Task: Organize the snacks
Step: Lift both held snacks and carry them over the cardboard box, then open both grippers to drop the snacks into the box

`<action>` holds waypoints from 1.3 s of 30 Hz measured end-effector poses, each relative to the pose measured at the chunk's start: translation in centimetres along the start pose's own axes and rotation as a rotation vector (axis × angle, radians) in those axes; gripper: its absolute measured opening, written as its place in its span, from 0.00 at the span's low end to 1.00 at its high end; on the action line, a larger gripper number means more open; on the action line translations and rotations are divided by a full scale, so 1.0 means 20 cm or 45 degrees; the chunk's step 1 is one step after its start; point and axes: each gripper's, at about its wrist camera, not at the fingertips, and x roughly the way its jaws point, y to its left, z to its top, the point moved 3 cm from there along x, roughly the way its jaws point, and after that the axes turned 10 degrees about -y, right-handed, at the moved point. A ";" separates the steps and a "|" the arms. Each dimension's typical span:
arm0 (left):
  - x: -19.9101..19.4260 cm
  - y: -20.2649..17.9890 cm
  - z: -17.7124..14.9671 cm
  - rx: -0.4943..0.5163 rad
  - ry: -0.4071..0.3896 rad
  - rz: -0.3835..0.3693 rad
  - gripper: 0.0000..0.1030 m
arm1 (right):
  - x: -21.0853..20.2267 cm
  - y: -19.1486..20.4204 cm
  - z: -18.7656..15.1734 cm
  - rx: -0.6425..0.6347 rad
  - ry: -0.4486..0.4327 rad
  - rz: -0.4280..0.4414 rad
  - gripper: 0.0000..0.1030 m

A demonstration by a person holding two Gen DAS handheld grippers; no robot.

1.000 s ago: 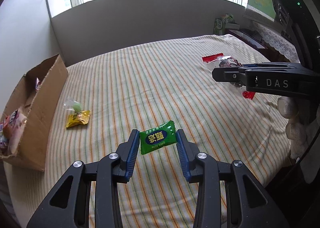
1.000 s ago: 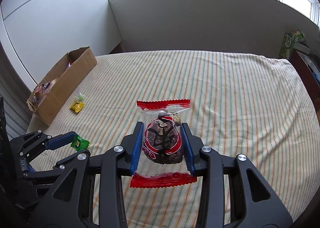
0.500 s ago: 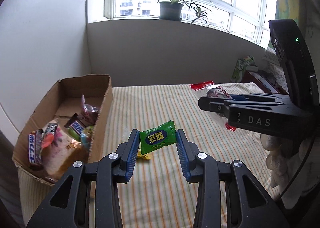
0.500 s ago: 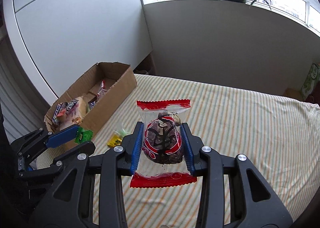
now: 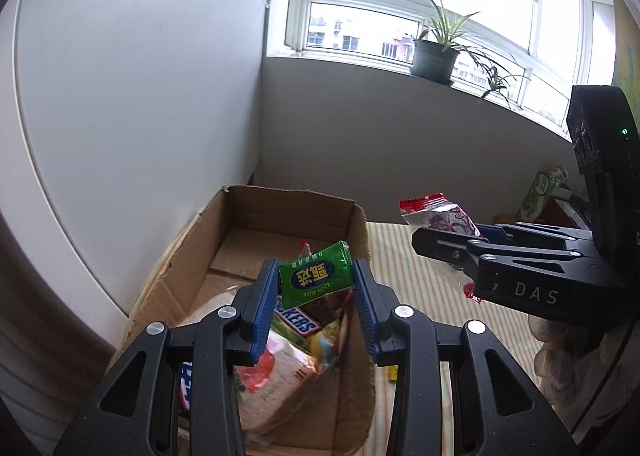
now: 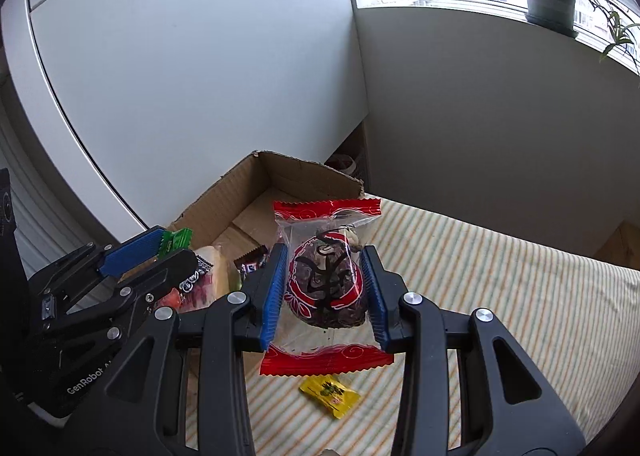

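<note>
Blue-padded left gripper (image 5: 316,288) is closed on a green packet (image 5: 316,278), held by its sides above the near half of the box (image 5: 360,224). The right gripper (image 6: 325,292) clamps a red-ended pastry bag (image 6: 326,280) across its clear middle; it hangs over the bed (image 6: 500,288), just beside the box's right wall and not yet over the opening.

Risks, judged from this pose:
- Early release on the right — the bag would land on the bed or catch on the wall edge, since the gripper sits outside the box.
- Collision — both grippers are close together and converge on one opening; lowering them at once could knock the two tools or the packets.
- Crushing — the pastry is soft, so a tighter squeeze may deform it.
- Pile instability — the green packet would drop onto heaped items and could slide.

Box contents: a Snickers bar (image 5: 296,320), a bread-like packet (image 5: 276,380) and several other wrappers fill the near end; the far end shows bare cardboard floor. One yellow candy (image 6: 330,390) lies on the bed, outside the box, below the right gripper.
</note>
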 end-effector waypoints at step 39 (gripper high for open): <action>0.12 0.22 0.03 -0.071 0.038 0.112 0.55 | 0.32 0.08 0.04 0.047 0.055 0.084 0.49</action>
